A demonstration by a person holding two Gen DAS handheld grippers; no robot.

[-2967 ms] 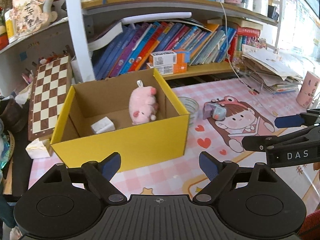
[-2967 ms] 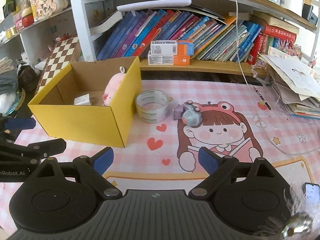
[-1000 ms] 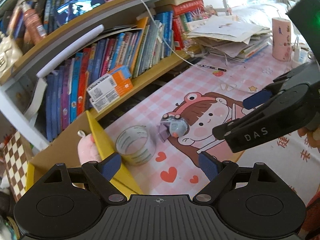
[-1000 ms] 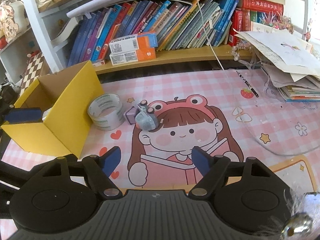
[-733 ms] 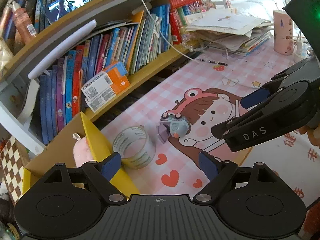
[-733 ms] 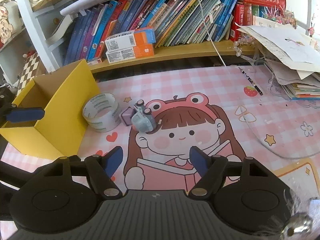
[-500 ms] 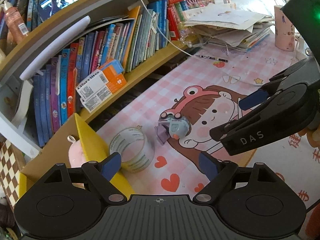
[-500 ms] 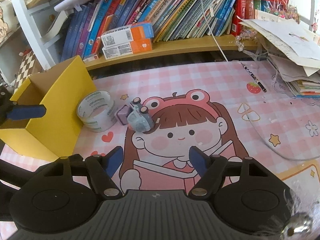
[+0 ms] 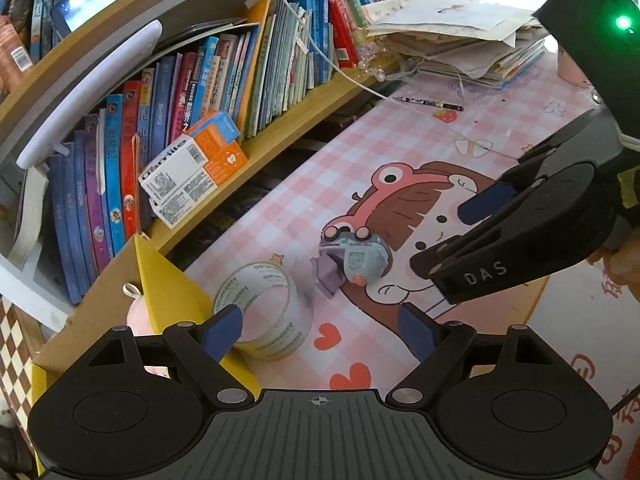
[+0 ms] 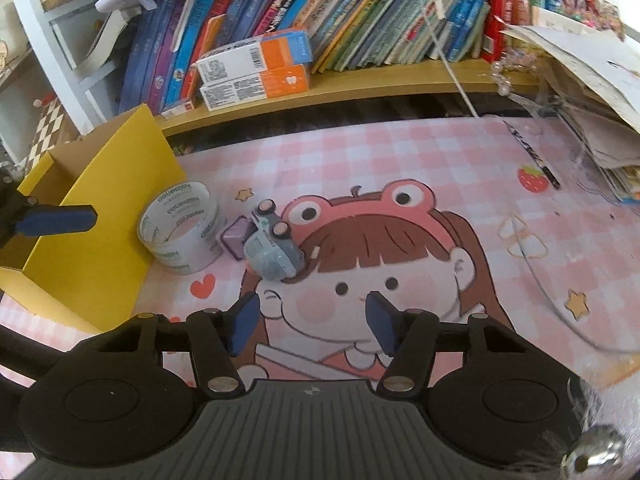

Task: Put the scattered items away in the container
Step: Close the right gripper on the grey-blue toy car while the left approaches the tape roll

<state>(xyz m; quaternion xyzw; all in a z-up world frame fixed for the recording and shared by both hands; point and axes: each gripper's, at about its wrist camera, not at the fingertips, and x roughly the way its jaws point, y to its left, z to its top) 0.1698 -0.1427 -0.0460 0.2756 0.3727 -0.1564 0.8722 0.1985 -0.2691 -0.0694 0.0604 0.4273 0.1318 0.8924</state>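
Note:
A yellow cardboard box (image 9: 172,300) stands at the left, also in the right wrist view (image 10: 104,200), with a pink plush (image 9: 138,314) inside. A clear tape roll (image 9: 264,312) (image 10: 180,228) stands on the mat next to the box. A grey-blue toy car (image 9: 354,256) (image 10: 272,248) lies tipped on a small purple block (image 9: 328,276) (image 10: 236,236). My left gripper (image 9: 320,332) is open and empty, just short of the tape roll. My right gripper (image 10: 312,320) is open and empty, just short of the toy car.
A pink checked mat (image 10: 400,168) with a cartoon girl covers the desk. A low shelf with books (image 10: 340,12) and orange-white cartons (image 10: 256,68) runs behind. A pen (image 10: 532,156), a cable and paper stacks (image 10: 592,80) lie at the right.
Both grippers have turned from the box and moved in toward the tape roll and the toy car. The right gripper has come closer to the car. Both stay open.

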